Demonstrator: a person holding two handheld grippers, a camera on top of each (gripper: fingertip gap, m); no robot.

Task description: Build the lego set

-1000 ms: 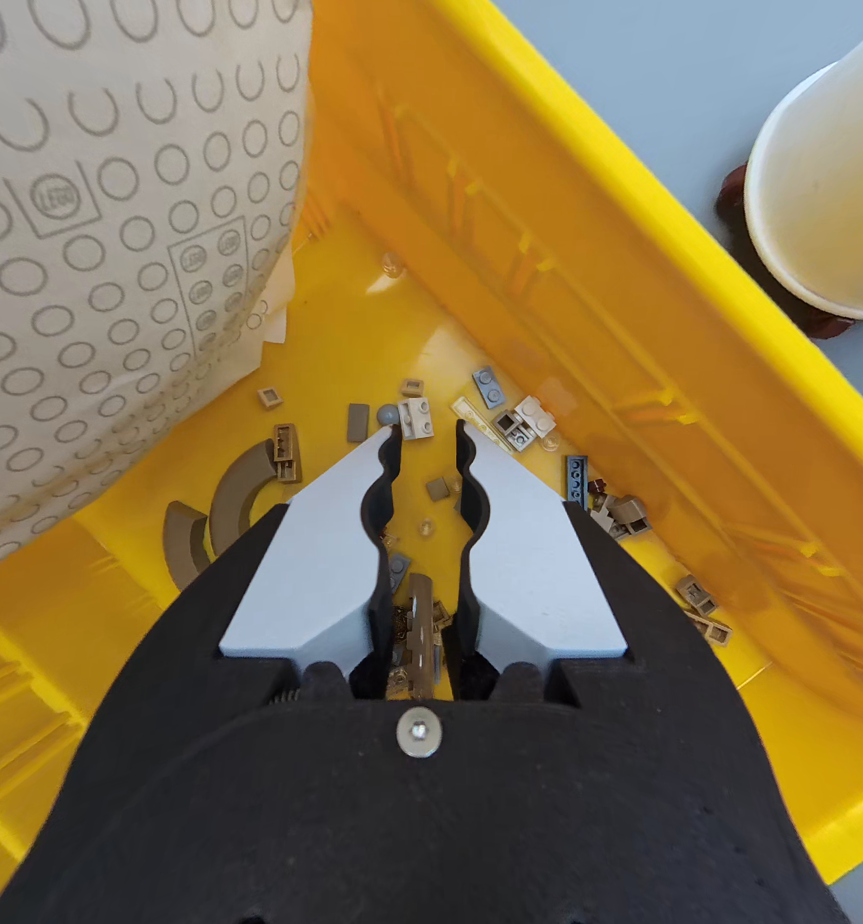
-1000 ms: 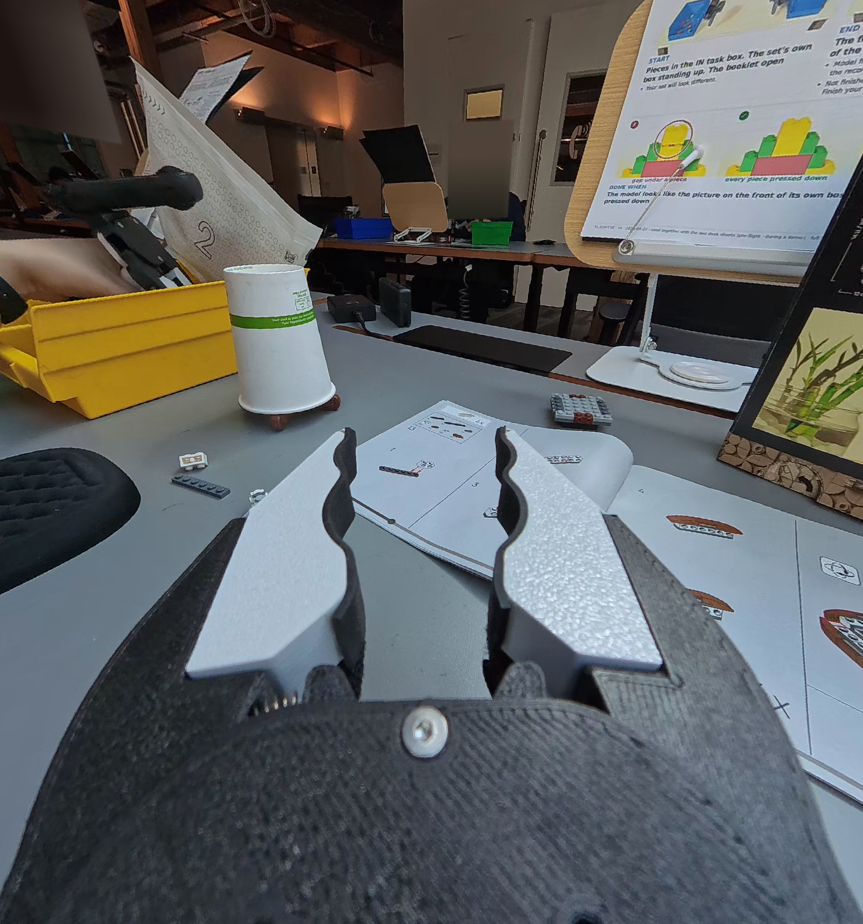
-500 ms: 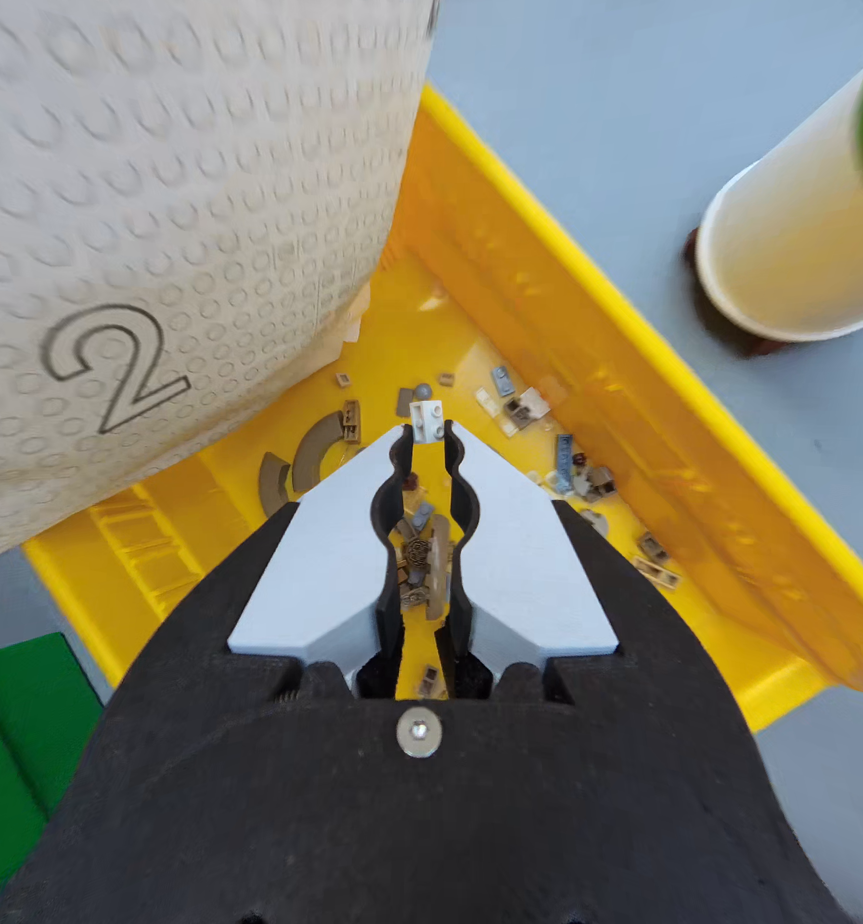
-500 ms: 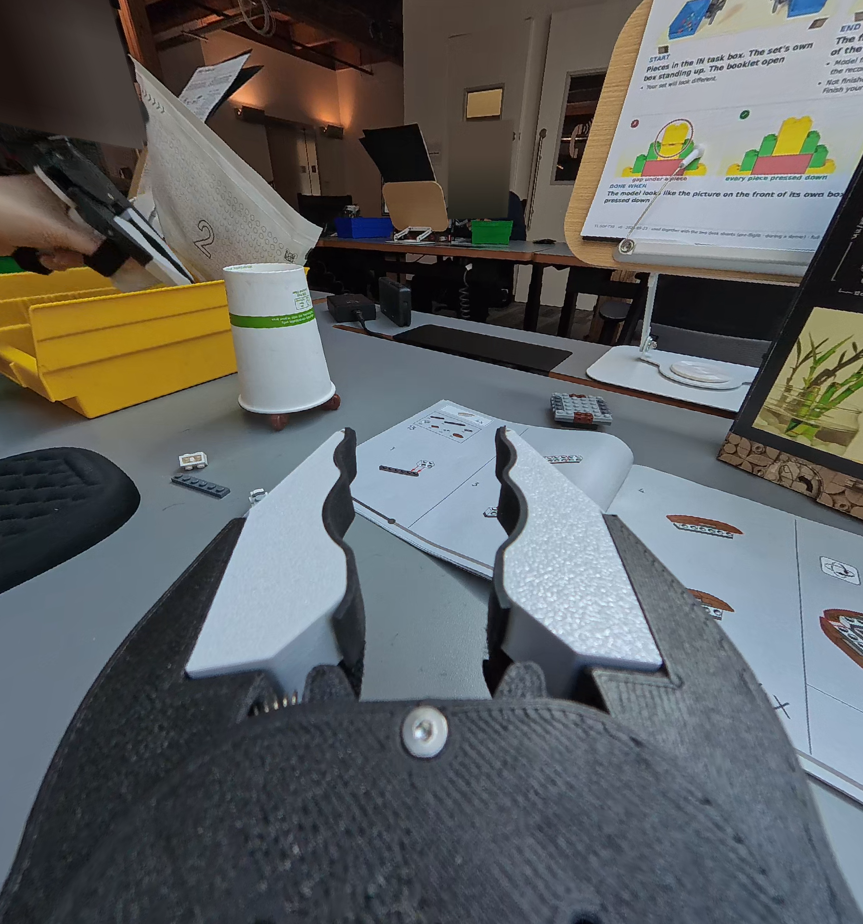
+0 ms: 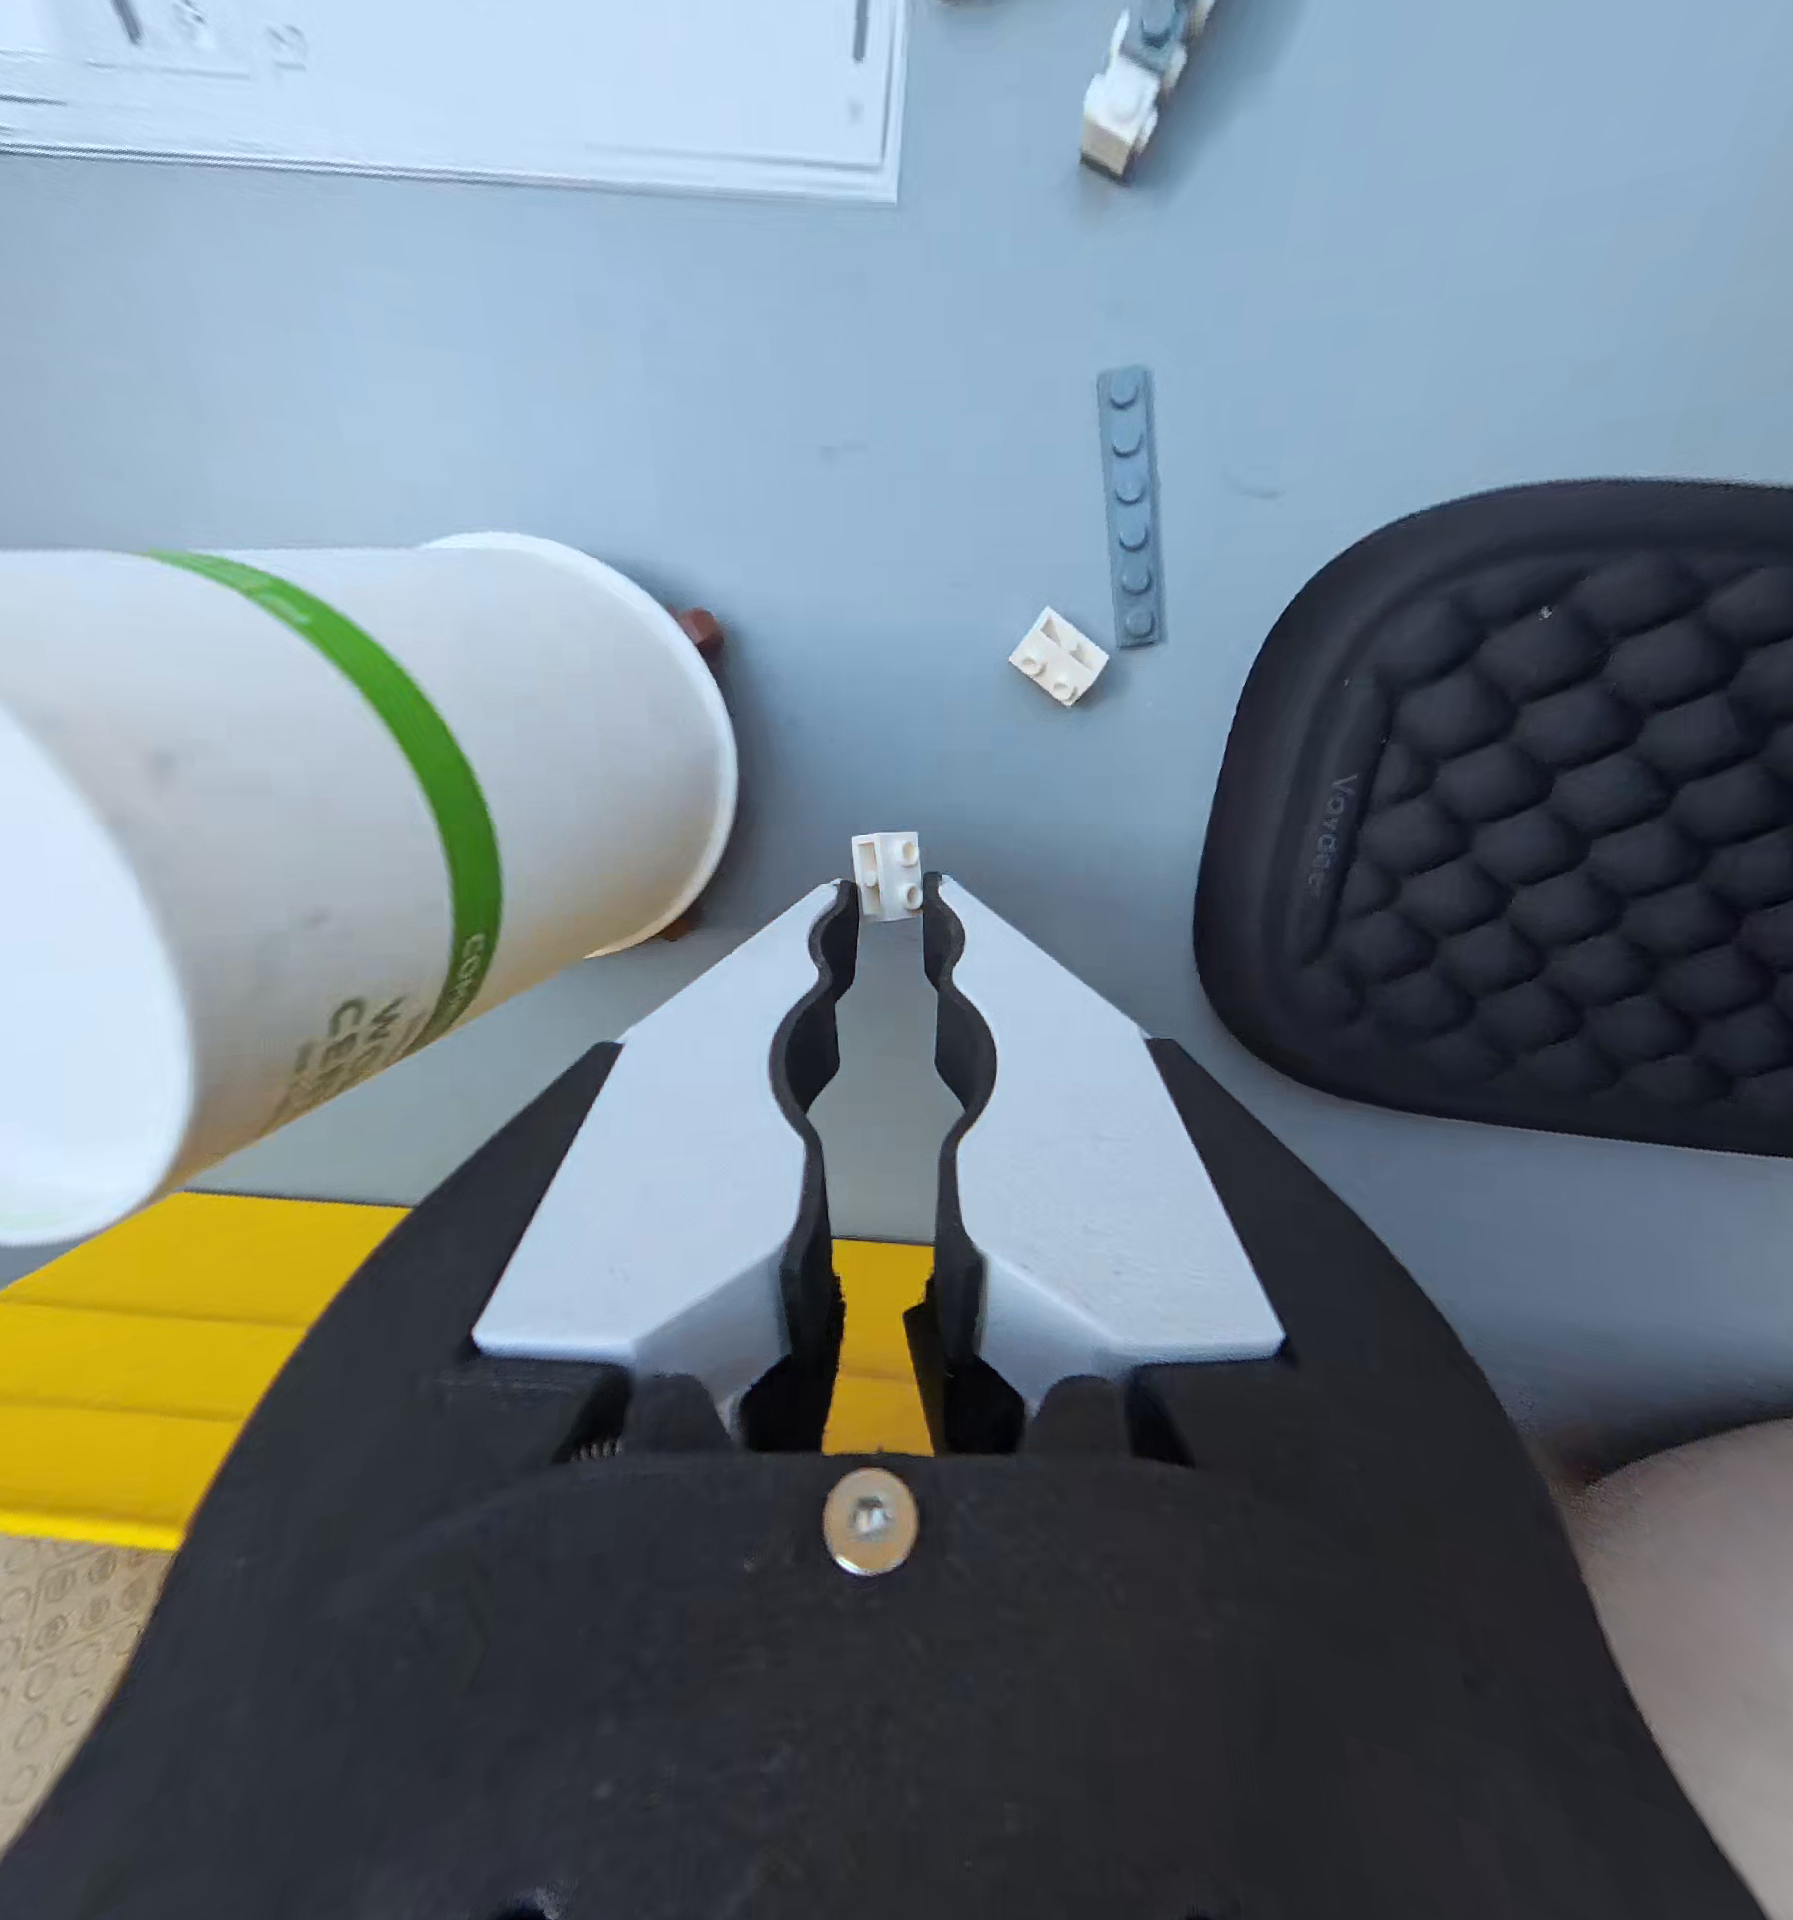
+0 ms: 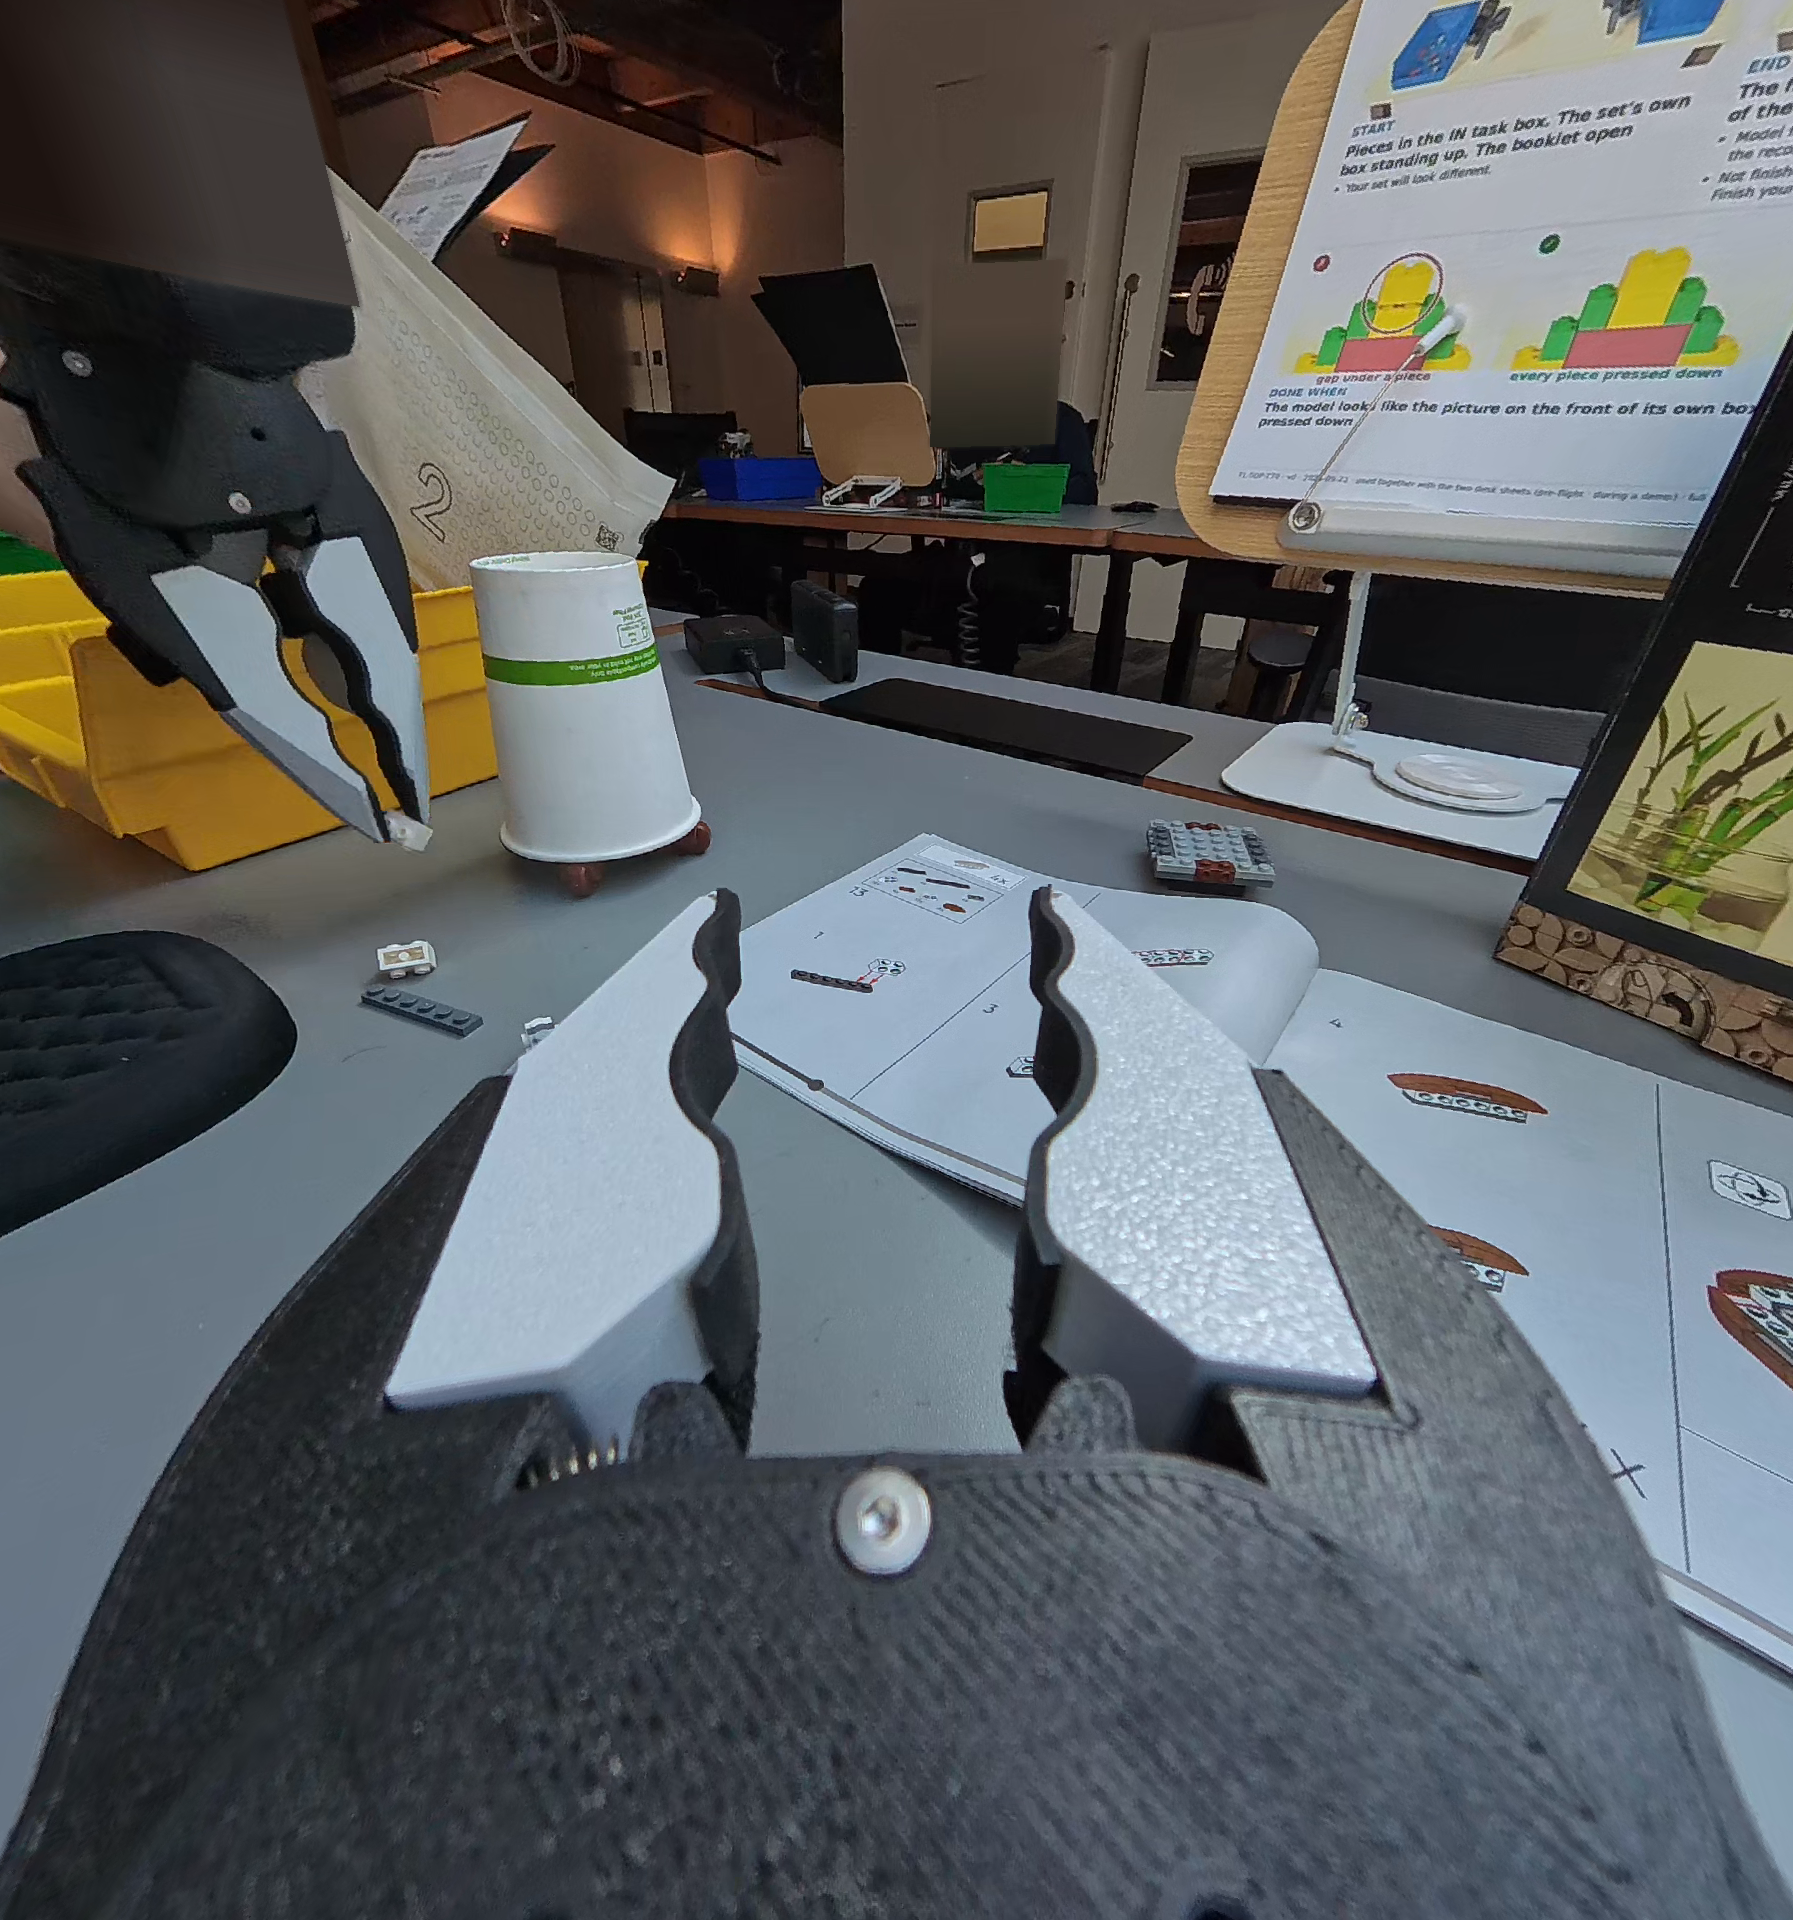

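Note:
My left gripper [image 5: 890, 896] is shut on a small white lego piece [image 5: 888, 873] and holds it above the grey table; it shows too in the right wrist view [image 6: 398, 826], in front of the yellow bin [image 6: 159, 748]. Below it on the table lie another white piece [image 5: 1058, 657] and a dark grey plate strip [image 5: 1129, 507], also in the right wrist view [image 6: 406, 956] [image 6: 421, 1010]. My right gripper [image 6: 881, 914] is open and empty, low over the open instruction booklet [image 6: 1131, 1049]. A small grey and brown assembly [image 6: 1209, 854] sits beyond the booklet.
An upturned white paper cup [image 6: 585, 717] stands on brown pieces beside the bin. A black padded rest [image 5: 1557, 821] lies to one side. The set's box [image 6: 1723, 790] and an instruction board on a stand [image 6: 1515, 291] are at the right. A white paper bag [image 6: 456, 416] leans in the bin. Spacing between my two grippers at the tips: around 25 centimetres.
My left gripper has closed on the white piece in the yellow bin, lifted it out and swung over the table near the cup. My right gripper has not moved.

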